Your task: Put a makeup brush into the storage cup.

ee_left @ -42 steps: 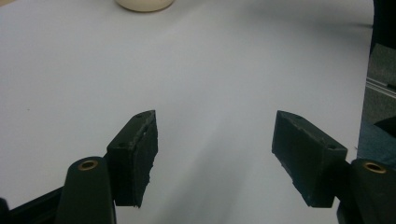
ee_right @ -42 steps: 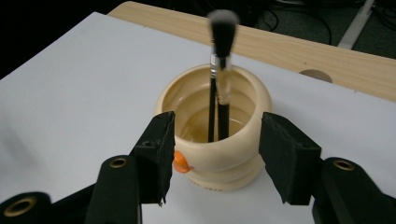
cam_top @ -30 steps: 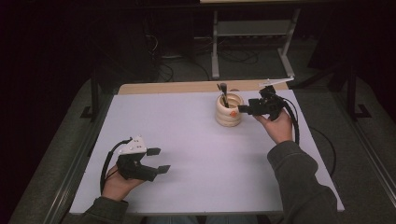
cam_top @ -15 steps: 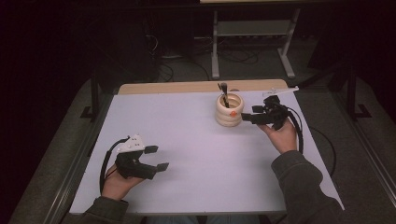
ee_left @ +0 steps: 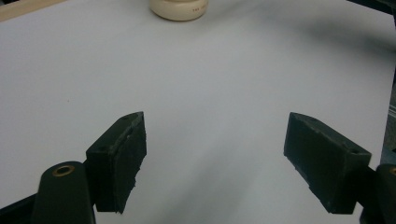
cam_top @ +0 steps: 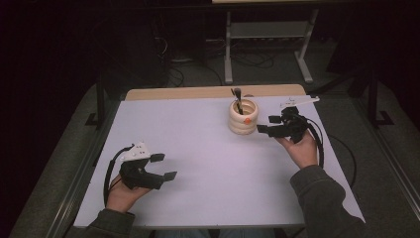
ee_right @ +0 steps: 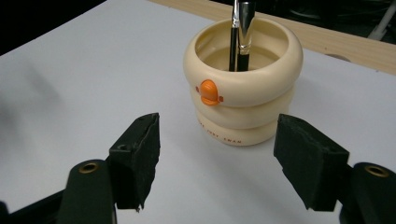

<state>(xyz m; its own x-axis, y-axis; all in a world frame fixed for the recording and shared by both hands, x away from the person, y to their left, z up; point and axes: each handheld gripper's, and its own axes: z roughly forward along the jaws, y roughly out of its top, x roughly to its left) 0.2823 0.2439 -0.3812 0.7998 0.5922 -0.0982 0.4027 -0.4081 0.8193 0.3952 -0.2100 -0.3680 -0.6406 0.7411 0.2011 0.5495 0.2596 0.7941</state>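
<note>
A cream ringed cup point(cam_top: 242, 119) with an orange beak-like knob stands on the white table, at the far right of centre. Two dark-handled brushes point(cam_top: 236, 96) stand in it. My right gripper point(cam_top: 267, 125) sits just right of the cup, pointing at it. Its jaws have just been opening, and they are open with nothing between them. In the right gripper view the cup point(ee_right: 243, 88) and brushes point(ee_right: 240, 32) stand a little beyond the right gripper point(ee_right: 217, 158), apart from the pads. My left gripper point(cam_top: 165, 166) rests near the front left; its jaws have just been opening and hold nothing. The left gripper point(ee_left: 215, 158) faces the cup point(ee_left: 180, 8) far off.
The white table top point(cam_top: 198, 144) has a wooden strip point(cam_top: 198, 92) along its far edge. Behind the table a metal shelf frame point(cam_top: 267, 34) and cables stand on the dark floor. A black cable trails from each gripper across the table.
My right gripper has drawn back a little from the cup, toward the person, and its jaws stand wider. The left hand stays in place with its jaws slightly wider.
</note>
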